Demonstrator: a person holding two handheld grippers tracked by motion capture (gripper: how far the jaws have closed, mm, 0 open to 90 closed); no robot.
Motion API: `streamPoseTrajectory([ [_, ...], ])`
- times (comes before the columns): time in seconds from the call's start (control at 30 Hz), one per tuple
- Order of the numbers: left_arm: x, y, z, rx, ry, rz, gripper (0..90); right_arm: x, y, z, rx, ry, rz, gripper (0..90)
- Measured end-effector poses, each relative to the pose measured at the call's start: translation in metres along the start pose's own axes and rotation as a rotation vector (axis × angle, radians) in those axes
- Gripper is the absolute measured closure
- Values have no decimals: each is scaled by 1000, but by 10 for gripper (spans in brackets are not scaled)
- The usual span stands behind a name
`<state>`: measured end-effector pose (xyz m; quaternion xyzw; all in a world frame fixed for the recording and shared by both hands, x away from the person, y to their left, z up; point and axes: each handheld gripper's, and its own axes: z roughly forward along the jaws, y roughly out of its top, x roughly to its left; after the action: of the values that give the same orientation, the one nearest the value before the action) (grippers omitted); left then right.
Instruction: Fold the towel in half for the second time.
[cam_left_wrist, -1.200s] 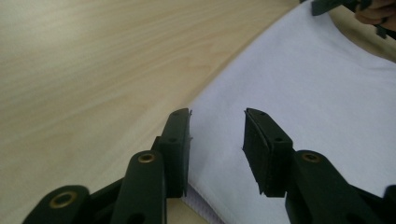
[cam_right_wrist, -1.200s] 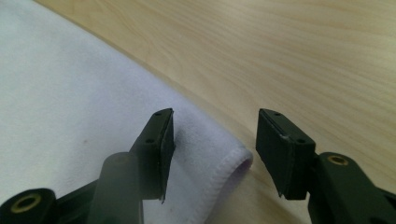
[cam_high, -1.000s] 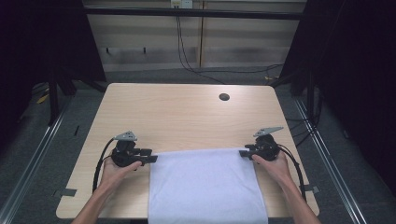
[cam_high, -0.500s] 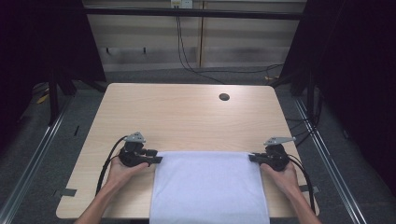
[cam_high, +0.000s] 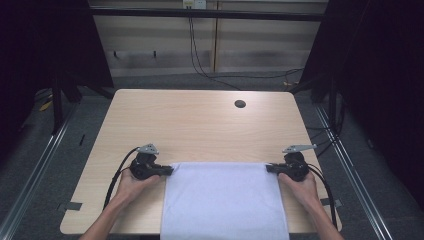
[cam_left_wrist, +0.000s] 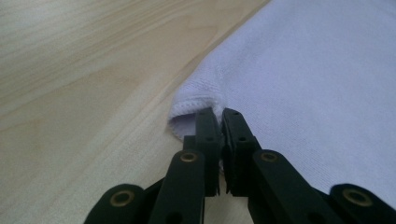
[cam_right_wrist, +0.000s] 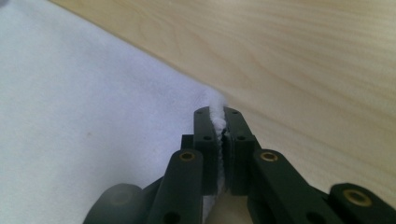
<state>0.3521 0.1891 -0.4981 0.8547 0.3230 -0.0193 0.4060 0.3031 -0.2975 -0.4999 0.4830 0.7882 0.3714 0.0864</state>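
Two-handed grasp of a cloth at its far corners. The white cloth (cam_high: 224, 200) lies flat on the near half of the worktop (cam_high: 200, 125), its far edge running straight across between the two claws and its near part hanging over the worktop's front edge. The left claw (cam_high: 169, 170) has just been closing and now pinches the far left corner; in the left gripper view the hemmed corner (cam_left_wrist: 196, 105) is bunched up between the jaws, which stand pressed together on it. The right claw (cam_high: 270, 168) has likewise just been closing, and in the right gripper view a thin ridge of fabric (cam_right_wrist: 217, 119) is squeezed between its jaws at the far right corner.

Both claws lie low and point inward along the far edge (a posture that lets each jaw slide under and over a corner without lifting the sheet). Holding the two corners of one edge keeps that edge taut and level, which is judged to prepare a fold or a lift of the far edge toward the person.

The cloth is plain white, a fine-looped, towel-like weave with a stitched hem, smooth and nearly free of wrinkles. A small dark hole (cam_high: 240, 104) marks the worktop's far side, well apart from the cloth.
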Motion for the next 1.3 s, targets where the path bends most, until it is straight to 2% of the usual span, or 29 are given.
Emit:
streamPoseTrajectory([
  [0.03, 1, 2, -1, -11, 3, -6, 873, -3, 6, -4, -45, 30, 16, 860],
  [0.13, 7, 10, -5, -68, 1, -19, 875, -4, 18, -13, -106, 38, 25, 861],
  [0.17, 8, 13, -8, -75, 9, -12, 875, -5, 22, -16, -121, 40, 24, 860],
  [0.27, 10, 24, -16, -124, 12, -20, 876, -4, 32, -21, -145, 43, 18, 861],
  [0.3, 11, 27, -18, -132, 23, -6, 877, -4, 35, -22, -152, 33, 8, 861],
  [0.37, 13, 34, -23, -160, 24, -8, 877, -5, 41, -24, -166, 26, 6, 861],
  [0.43, 16, 41, -29, -176, 46, 4, 877, -7, 48, -27, -180, 23, 7, 861],
  [0.57, 26, 57, -41, -234, 66, -13, 877, -16, 66, -34, -225, 11, 15, 864],
  [0.73, 32, 79, -43, -239, 100, 8, 878, -22, 94, -34, -235, -7, -4, 864],
  [0.83, 38, 93, -50, -265, 108, 8, 879, -28, 109, -33, -250, -12, -9, 864],
  [0.97, 44, 114, -62, -305, 117, 13, 878, -36, 125, -36, -289, -3, 18, 864],
  [1.1, 40, 122, -65, -322, 127, 25, 878, -41, 135, -36, -303, -14, 9, 864],
  [1.2, 35, 121, -62, -327, 115, 37, 879, -44, 138, -37, -352, -2, 27, 864],
  [1.3, 34, 117, -61, -315, 121, 51, 879, -46, 135, -38, -337, -2, 23, 864],
])
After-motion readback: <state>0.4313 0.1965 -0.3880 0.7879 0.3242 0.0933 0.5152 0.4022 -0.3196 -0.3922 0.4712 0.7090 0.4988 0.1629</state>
